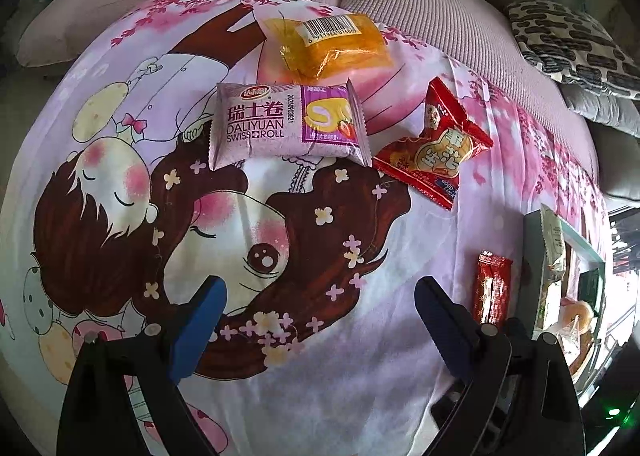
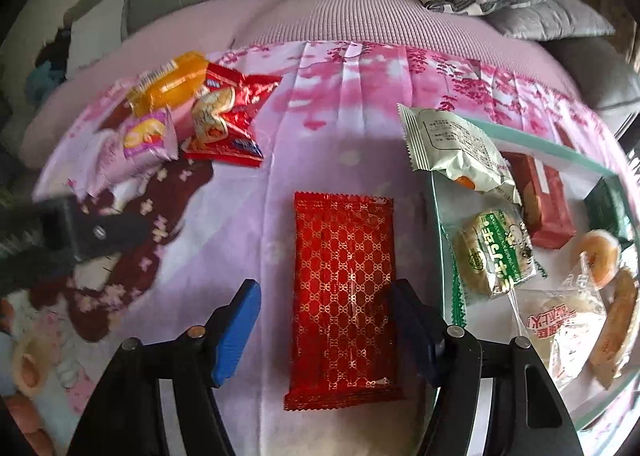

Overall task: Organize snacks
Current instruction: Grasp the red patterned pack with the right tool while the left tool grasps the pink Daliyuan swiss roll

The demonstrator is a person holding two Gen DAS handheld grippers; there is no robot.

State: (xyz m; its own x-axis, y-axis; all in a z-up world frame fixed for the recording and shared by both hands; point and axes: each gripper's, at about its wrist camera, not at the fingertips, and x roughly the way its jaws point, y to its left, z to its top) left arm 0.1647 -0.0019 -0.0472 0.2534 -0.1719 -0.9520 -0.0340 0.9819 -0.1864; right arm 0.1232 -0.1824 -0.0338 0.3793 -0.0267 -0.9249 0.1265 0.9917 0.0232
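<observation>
Right wrist view: the right gripper hovers, jaws wide, astride the red patterned packet; closing on it comes next, then the tray at three o'clock.

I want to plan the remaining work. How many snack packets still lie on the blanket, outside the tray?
4: the purple Swiss roll packet, the orange packet behind it, the red peanut packet beside it, and the red patterned packet next to the tray.

Soft daylight was cast evenly; edges were bent by fisheye distortion, and motion blur was seen at the right view's left side.
</observation>
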